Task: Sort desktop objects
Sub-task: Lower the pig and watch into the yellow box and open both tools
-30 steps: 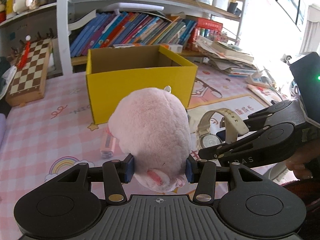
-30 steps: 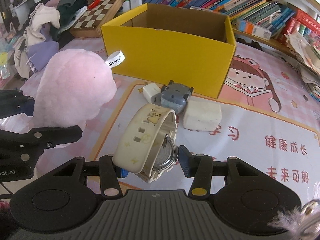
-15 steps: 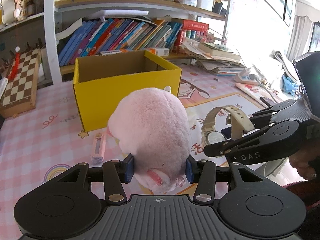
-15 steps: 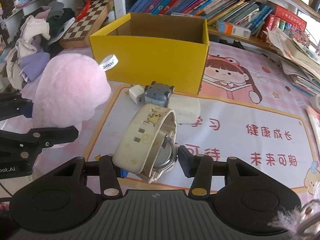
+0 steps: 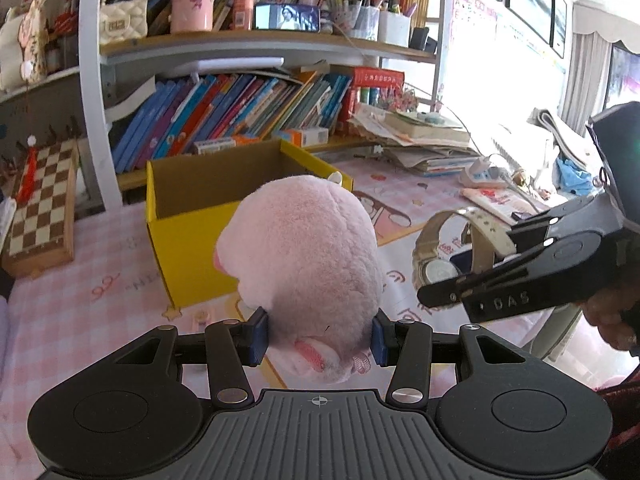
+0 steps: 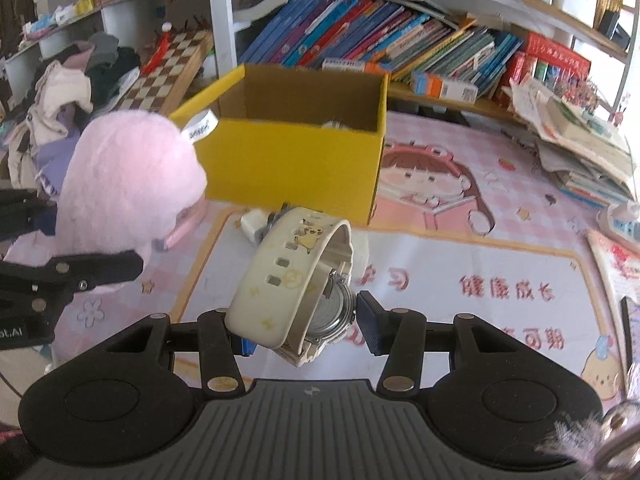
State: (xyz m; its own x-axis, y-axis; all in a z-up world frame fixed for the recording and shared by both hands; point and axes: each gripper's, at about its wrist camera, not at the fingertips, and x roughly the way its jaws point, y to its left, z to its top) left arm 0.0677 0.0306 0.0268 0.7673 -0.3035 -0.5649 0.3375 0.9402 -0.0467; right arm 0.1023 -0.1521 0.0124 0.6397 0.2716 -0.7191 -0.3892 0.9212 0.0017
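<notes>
My left gripper (image 5: 318, 338) is shut on a fluffy pink plush toy (image 5: 304, 256), which it holds above the pink tablecloth and which hides part of the box behind it. My right gripper (image 6: 306, 334) is shut on a cream wristwatch (image 6: 288, 276) with a cartoon-printed strap, lifted off the mat. An open yellow cardboard box (image 6: 292, 160) stands just beyond both grippers, with something small and white inside (image 6: 332, 124). In the left wrist view the right gripper (image 5: 472, 264) and the watch (image 5: 432, 240) hang to the right of the plush. The right wrist view has the plush (image 6: 128, 184) at the left.
A white charger block (image 6: 252, 224) and a pink object (image 6: 186, 224) lie on the mat in front of the box. A chessboard (image 5: 40, 208) leans at the left, and clothes (image 6: 60, 92) are piled beyond it. Bookshelves run behind, and stacked papers (image 5: 424, 140) sit at the right.
Both grippers keep their loads. The right gripper has risen with the watch, so the mat items and box sit lower and farther. The left view has tilted up, showing more shelf.
</notes>
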